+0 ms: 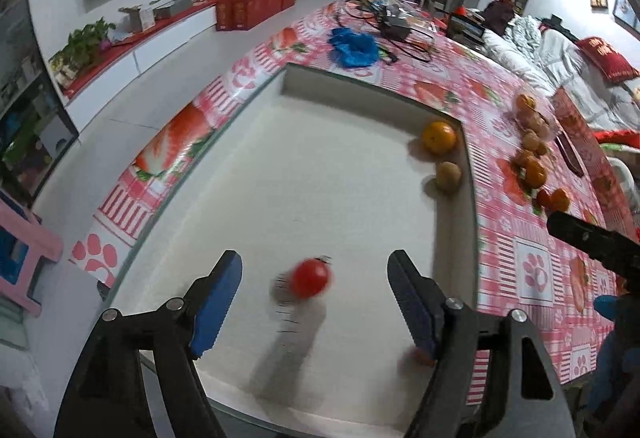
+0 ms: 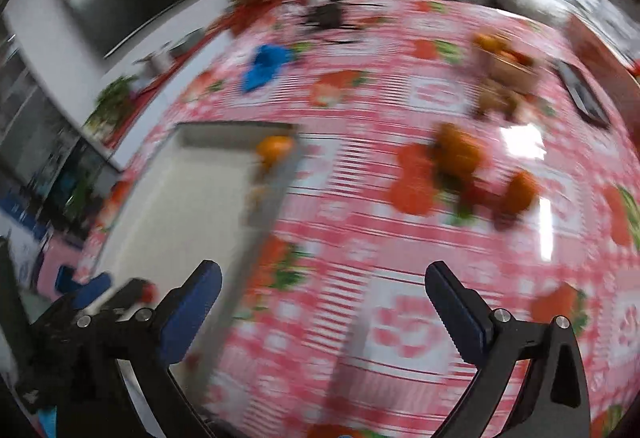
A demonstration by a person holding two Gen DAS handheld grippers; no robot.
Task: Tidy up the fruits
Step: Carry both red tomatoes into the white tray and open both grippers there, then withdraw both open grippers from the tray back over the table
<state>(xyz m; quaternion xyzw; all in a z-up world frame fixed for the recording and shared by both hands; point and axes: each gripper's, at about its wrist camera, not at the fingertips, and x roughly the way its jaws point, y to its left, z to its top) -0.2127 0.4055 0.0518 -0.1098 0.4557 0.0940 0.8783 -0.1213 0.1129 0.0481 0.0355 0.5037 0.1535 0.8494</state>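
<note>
While the right view is smearing badly, I'm reading the right hand-held gripper (image 2: 322, 292) as released, jaws wide over glossy strawberry-print cloth on the desk (image 2: 400, 318), nothing between. Left hand-held gripper (image 1: 315, 280) is released too; a round red tomato (image 1: 311, 278), blurred, is sitting between its pads, untouched, in the white tray (image 1: 280, 165) with an orange (image 1: 439, 137) and a brownish fruit (image 1: 448, 175).

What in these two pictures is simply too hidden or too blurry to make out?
- Left wrist view: the red fruit is motion-smeared, kind unclear.
- Left wrist view: something reddish is hidden behind the left gripper's finger.
- Right wrist view: the loose fruit pile is blurred; count untellable.
</note>
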